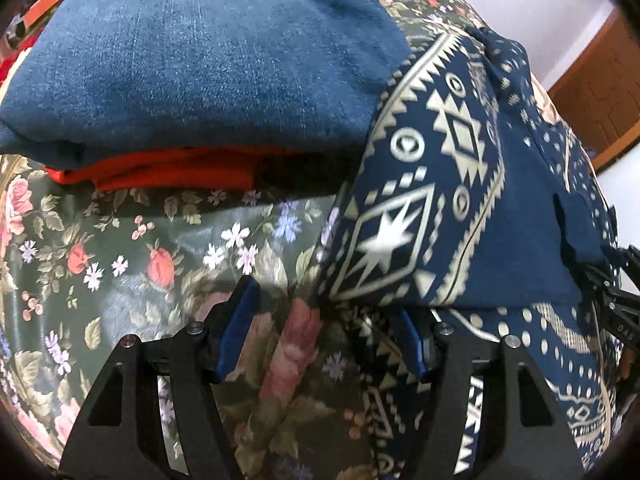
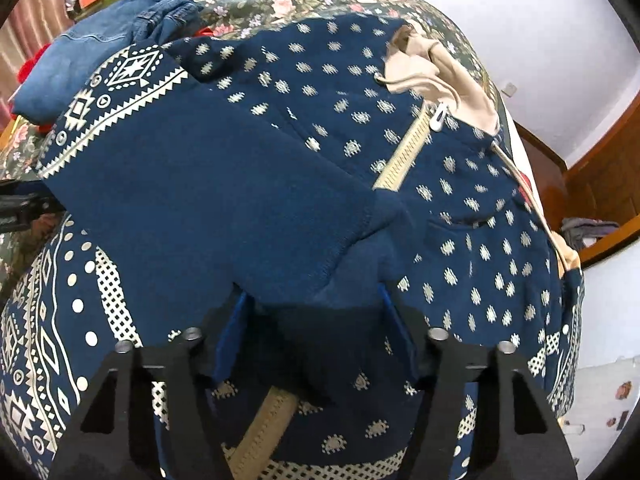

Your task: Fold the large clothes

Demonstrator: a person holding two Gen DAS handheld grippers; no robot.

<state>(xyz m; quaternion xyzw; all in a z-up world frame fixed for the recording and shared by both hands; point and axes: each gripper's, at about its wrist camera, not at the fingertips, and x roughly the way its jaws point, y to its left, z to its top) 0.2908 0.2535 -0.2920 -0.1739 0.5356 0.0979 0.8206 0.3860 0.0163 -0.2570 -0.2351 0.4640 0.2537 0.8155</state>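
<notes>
**Claws wide over patterned hoodie on floral bed**

Left claw (image 1: 324, 328): jaws stand wide apart, nothing between the blue pads (image 1: 236, 328). It sits low over the floral bedspread (image 1: 132, 264), just left of the hoodie's near edge. The right-hand pad lies at the hem of the navy hoodie (image 1: 460, 184); whether it touches the cloth I cannot tell.

Right claw (image 2: 316, 336): jaws also wide. A plain navy sleeve cuff (image 2: 304, 264) of the hoodie (image 2: 460, 240) lies across the gap between the blue pads (image 2: 236, 336), slack, not pinched.

Hoodie: spread on the bed, navy with cream geometric bands and small cream dots. A folded-over sleeve runs from the far left down to the near centre, ending at the cuff by the right claw. Cream zipper (image 2: 404, 152) runs up toward a beige-lined hood (image 2: 432, 76) at the far right, white zip pull at the top.

Beside it: folded blue jeans (image 1: 192, 72) to the far left of the hoodie, resting on a red garment (image 1: 160, 172) whose edge shows beneath them. The hoodie's banded edge overlaps the right side of the jeans in the left wrist view.

Surroundings: white wall (image 2: 540, 20) to the far right, brown wooden furniture (image 2: 600, 176) against it.
</notes>
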